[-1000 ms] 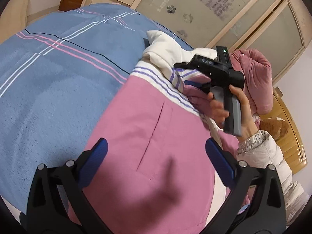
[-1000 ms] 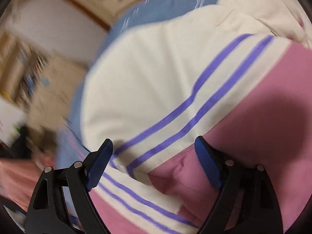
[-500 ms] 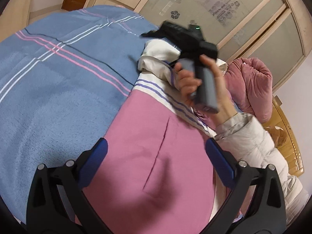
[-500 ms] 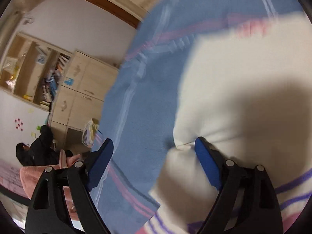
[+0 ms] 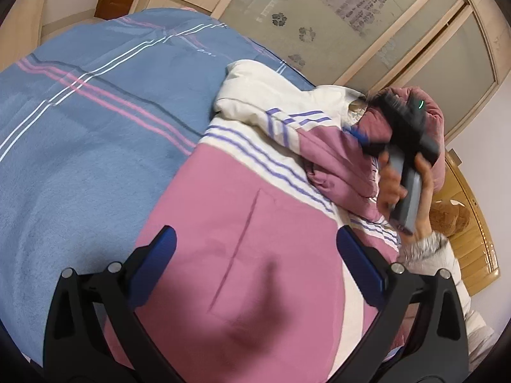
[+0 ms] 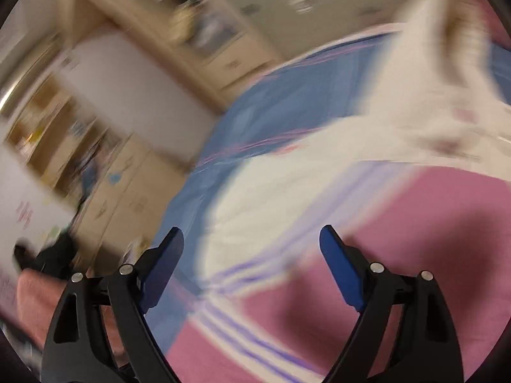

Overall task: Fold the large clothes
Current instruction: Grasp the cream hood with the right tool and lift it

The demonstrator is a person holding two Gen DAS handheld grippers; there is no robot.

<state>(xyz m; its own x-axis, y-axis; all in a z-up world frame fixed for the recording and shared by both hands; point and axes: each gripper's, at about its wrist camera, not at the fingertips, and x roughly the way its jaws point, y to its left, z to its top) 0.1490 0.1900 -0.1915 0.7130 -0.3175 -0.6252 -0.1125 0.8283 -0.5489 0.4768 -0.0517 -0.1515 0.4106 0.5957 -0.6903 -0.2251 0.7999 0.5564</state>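
Observation:
A large pink and cream hoodie [image 5: 255,223] with purple stripes lies on a blue striped bed cover [image 5: 80,127]. A pink sleeve is folded across its upper part. My left gripper [image 5: 255,249] is open and empty just above the pink body panel. My right gripper [image 6: 252,249] is open and empty over the cream and pink part of the hoodie [image 6: 319,191]; its view is motion-blurred. In the left wrist view a hand holds the right gripper [image 5: 373,140] over the folded sleeve at the right.
A pink pillow [image 5: 431,118] lies beyond the hoodie by frosted sliding doors [image 5: 351,16]. A brown plush toy [image 5: 450,217] and a wooden headboard [image 5: 479,245] are at the right. Wooden cabinets and shelves [image 6: 64,143] stand past the bed's edge.
The right gripper swung from the hoodie's cream hood back right to the folded sleeve. The cream hood and sleeve now lie uncovered. My left gripper stayed over the pink panel.

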